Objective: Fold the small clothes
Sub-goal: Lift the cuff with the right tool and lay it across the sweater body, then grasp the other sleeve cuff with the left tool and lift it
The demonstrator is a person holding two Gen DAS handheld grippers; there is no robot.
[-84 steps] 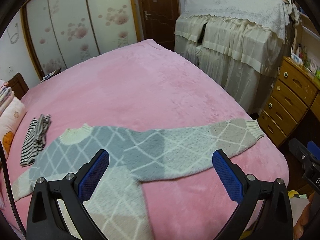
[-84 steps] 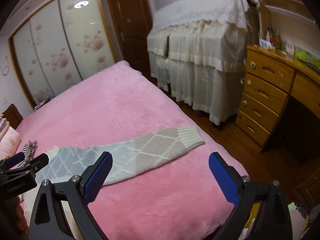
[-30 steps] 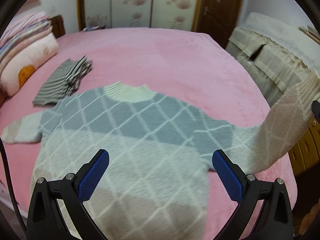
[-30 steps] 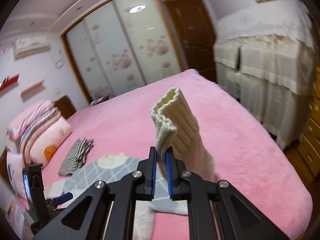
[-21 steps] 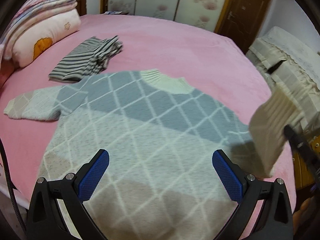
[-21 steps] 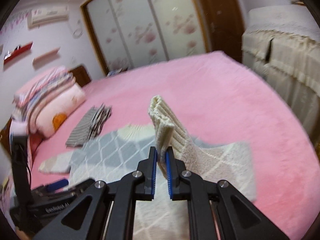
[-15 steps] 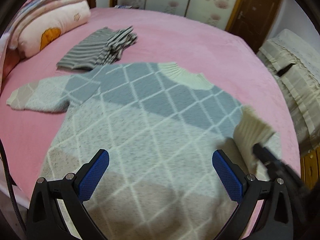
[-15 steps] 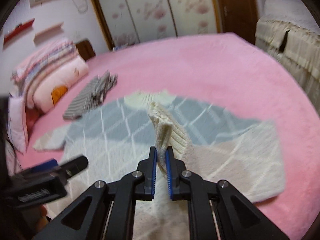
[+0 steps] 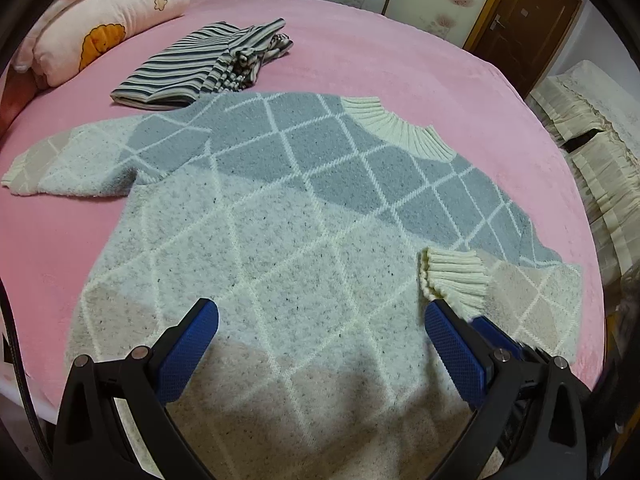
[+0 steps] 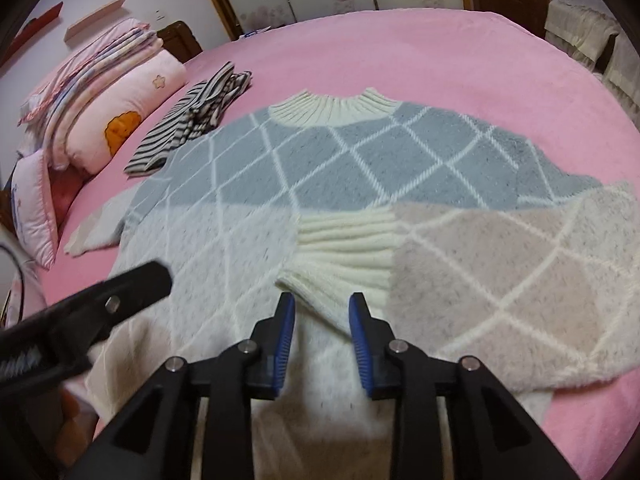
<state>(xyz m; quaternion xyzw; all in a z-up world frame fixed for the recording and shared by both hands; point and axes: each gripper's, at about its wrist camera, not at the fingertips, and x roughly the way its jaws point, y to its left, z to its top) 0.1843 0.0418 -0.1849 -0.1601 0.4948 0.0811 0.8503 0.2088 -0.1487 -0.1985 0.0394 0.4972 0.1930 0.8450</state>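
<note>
A grey, white and beige diamond-pattern sweater [image 9: 300,220] lies flat, neck away from me, on the pink bed [image 9: 400,52]. Its right sleeve is folded in across the body, and the cream ribbed cuff [image 10: 344,248] rests on the white part. My right gripper [image 10: 322,312] sits just behind the cuff's near corner. Its jaws are opening, and the corner lies loose between the blue pads without being pressed. My left gripper [image 9: 320,320] hovers wide open over the sweater's lower body, holding nothing. The left sleeve [image 9: 60,156] lies stretched out to the left.
A folded striped garment [image 9: 200,68] lies beyond the left shoulder. Pink pillows and stacked bedding [image 10: 120,108] sit at the far left. Sliding wardrobe doors and a wooden door [image 9: 520,12] stand behind the bed, cloth-draped furniture [image 9: 592,120] to the right.
My right gripper brought the held cuff down and across onto the sweater's body, then parted its jaws off it. My left gripper sank closer over the sweater, staying open.
</note>
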